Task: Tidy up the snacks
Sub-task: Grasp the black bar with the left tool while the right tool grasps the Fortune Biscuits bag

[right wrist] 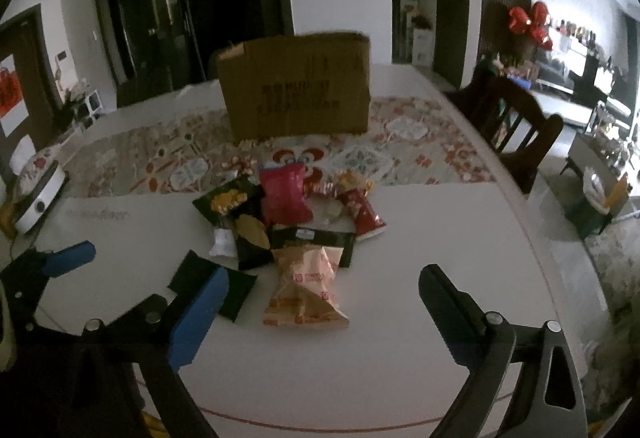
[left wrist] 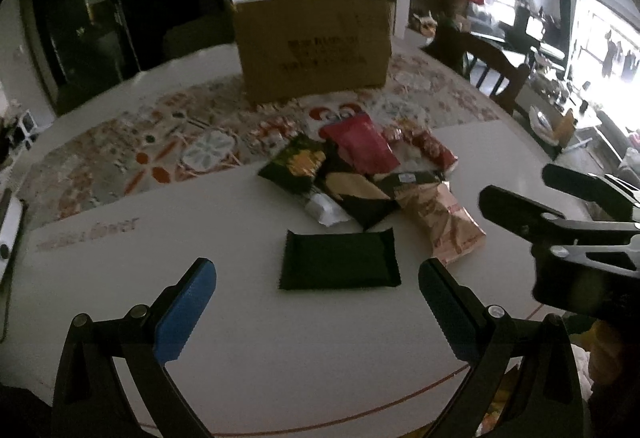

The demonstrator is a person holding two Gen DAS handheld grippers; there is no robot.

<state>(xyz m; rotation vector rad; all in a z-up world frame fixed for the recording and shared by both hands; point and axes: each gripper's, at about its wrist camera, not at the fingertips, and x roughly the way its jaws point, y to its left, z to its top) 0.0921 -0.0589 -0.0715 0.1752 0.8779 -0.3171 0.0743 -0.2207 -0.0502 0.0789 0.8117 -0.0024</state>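
Both tools look poised to start a pick — nothing is held yet. In the left wrist view the left gripper has its jaws wide apart, framing the dark green packet at frame centre. The right gripper also gapes, the beige packet just ahead. The remaining snack pile lies mid-frame. The cardboard box stands upper centre — its contents are hidden. Next move, likely: lower and close on 1 packet.

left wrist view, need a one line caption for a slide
Open left claw hovers before a dark green packet, snack pile and cardboard box beyond.
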